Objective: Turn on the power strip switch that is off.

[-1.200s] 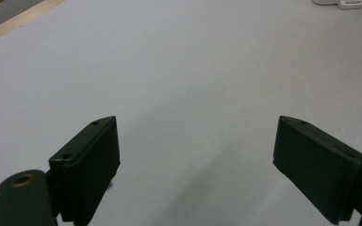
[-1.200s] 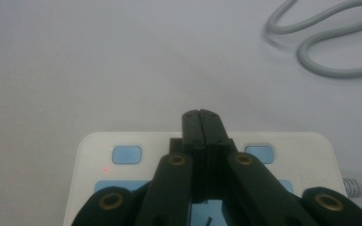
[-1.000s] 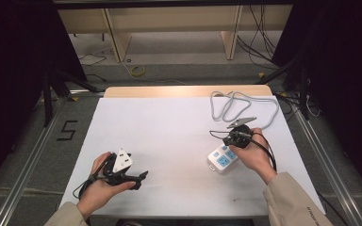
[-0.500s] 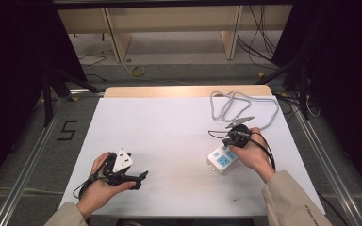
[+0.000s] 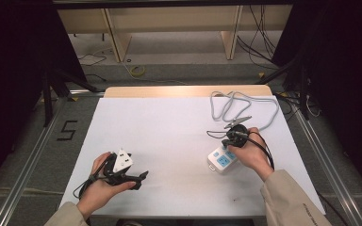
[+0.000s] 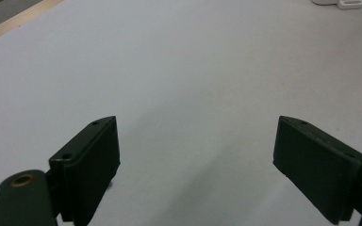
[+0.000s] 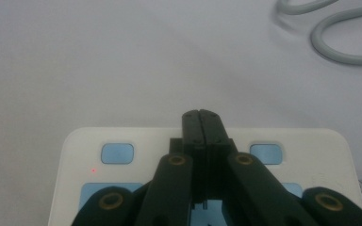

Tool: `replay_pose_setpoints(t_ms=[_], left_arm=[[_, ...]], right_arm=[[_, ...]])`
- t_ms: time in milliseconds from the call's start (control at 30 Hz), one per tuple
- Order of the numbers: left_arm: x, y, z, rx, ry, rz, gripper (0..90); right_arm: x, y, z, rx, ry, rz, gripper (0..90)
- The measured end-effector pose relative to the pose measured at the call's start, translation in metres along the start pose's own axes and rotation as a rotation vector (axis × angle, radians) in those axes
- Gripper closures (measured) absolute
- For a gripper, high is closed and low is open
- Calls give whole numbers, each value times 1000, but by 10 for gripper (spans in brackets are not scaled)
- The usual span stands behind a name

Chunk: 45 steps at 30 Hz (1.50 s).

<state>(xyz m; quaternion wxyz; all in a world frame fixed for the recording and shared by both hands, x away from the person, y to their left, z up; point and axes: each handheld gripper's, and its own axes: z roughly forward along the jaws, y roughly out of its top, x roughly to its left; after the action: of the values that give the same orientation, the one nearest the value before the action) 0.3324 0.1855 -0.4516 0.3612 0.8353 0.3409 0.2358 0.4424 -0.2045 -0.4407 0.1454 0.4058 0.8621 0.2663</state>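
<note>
**Closed jaws rest over power strip as second gripper waits wide apart**

Hands at a white table point(image 5: 179, 141) each hold a two-jaw gripper. The right gripper point(image 7: 201, 117), in the person's right hand point(image 5: 250, 153), sits directly above a white power strip point(image 5: 222, 160) with pale blue socket panels; its two black jaws are pressed flat together with nothing between them, their tips poised over the strip's top face between two small blue buttons. Whether the tips actually touch the plastic cannot be told. The strip lies on the right side of the table, toward the person, and its grey cable point(image 5: 242, 106) loops away in coils toward the far right corner.

The left gripper point(image 6: 197, 141), in the left hand point(image 5: 99, 186) near the table's front left edge, points across bare tabletop with its jaws spread wide, gripping nothing. It lies well apart from the strip. A white block rides on top of it in the high view.
</note>
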Motion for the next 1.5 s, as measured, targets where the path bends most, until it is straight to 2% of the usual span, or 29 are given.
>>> replay_pose_setpoints(t_ms=[1000,1200,1500], left_arm=[[-1,0,1,1,-1,2,147],[-1,0,1,2,0,-1,146],[-1,0,1,2,1,-1,146]], right_arm=[[1,3,2,37,-3,2,900],[3,4,3,52,-17,-10,900],[2,5,4,59,-9,6,900]])
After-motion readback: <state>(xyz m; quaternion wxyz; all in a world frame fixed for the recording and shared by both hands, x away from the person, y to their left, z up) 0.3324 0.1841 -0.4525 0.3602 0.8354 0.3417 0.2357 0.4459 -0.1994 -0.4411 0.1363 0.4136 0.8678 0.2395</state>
